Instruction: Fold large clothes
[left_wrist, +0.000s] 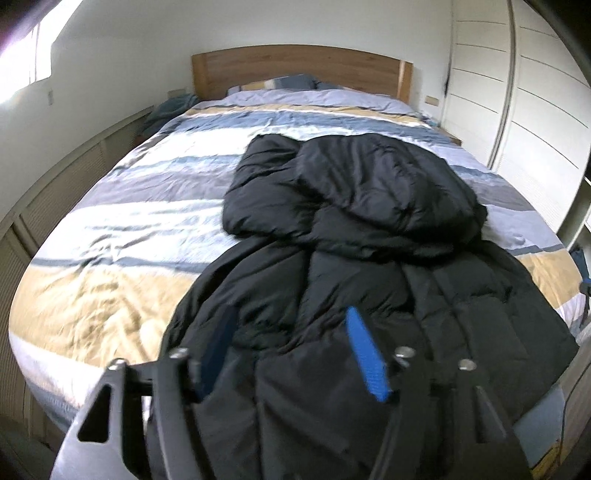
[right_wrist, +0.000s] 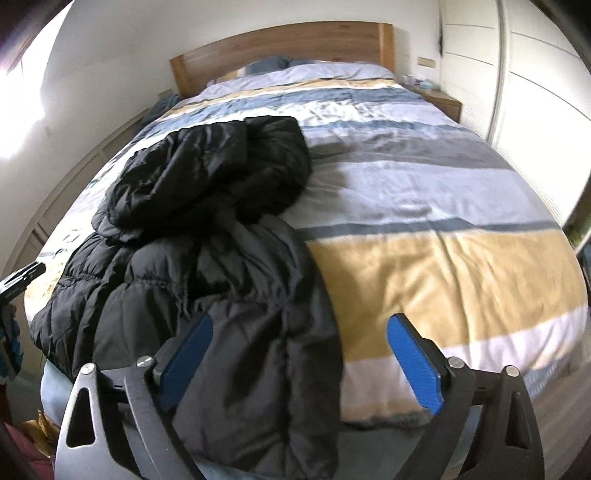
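A black puffer jacket (left_wrist: 369, 221) lies crumpled on the striped bed, its hood end bunched toward the headboard and its lower part hanging over the near edge. In the left wrist view my left gripper (left_wrist: 290, 314) is open just above the jacket's near part, and its blue pads do not press on the fabric. In the right wrist view the jacket (right_wrist: 207, 221) fills the left half. My right gripper (right_wrist: 301, 319) is wide open over the jacket's right edge. Its left pad is over the fabric and its right pad over the bare duvet.
The bed's striped duvet (right_wrist: 424, 258) is bare to the right of the jacket, and the duvet (left_wrist: 110, 240) is also bare to the jacket's left. A wooden headboard (left_wrist: 295, 70) stands at the far end. White wardrobe doors (left_wrist: 535, 110) run along the right and low cabinets (left_wrist: 55, 192) along the left.
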